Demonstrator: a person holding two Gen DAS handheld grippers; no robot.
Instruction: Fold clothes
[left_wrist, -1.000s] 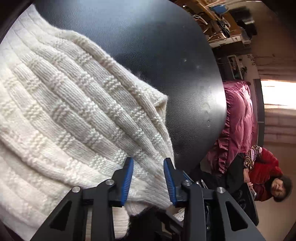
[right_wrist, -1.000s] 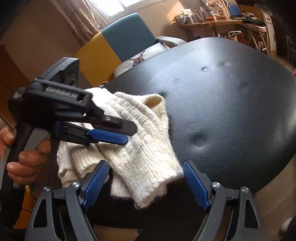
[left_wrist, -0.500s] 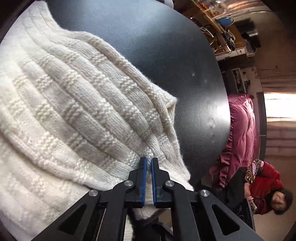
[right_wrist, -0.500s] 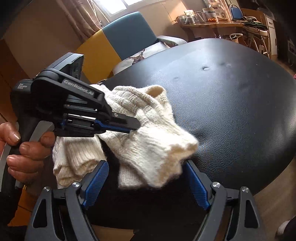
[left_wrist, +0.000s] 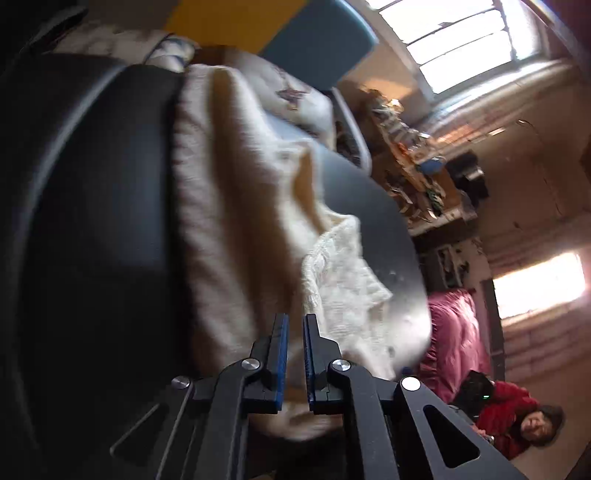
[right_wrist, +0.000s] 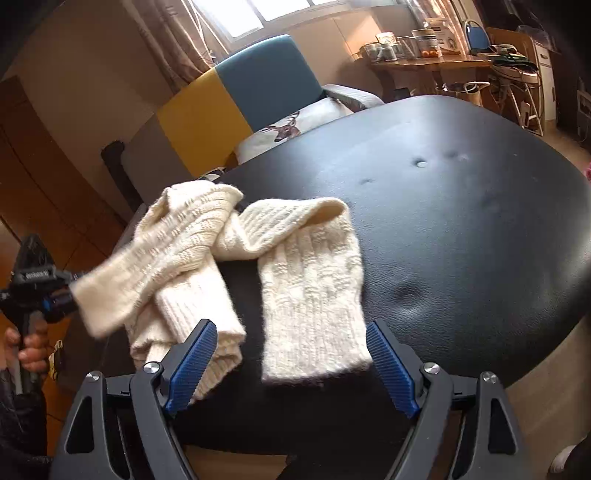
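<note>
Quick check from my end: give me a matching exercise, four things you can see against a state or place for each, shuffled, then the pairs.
Things:
1. left gripper
2. right gripper
3. cream knit garment
4. deer-print cushion

States or places:
A. open, hovering at the near edge of the black padded surface
B. on the blue and yellow chair behind the surface
C. shut on one end of the knit, off the left side
D. stretched and bunched across the near left part of the surface

Pairs: 1-C, 2-A, 3-D, 4-B
</note>
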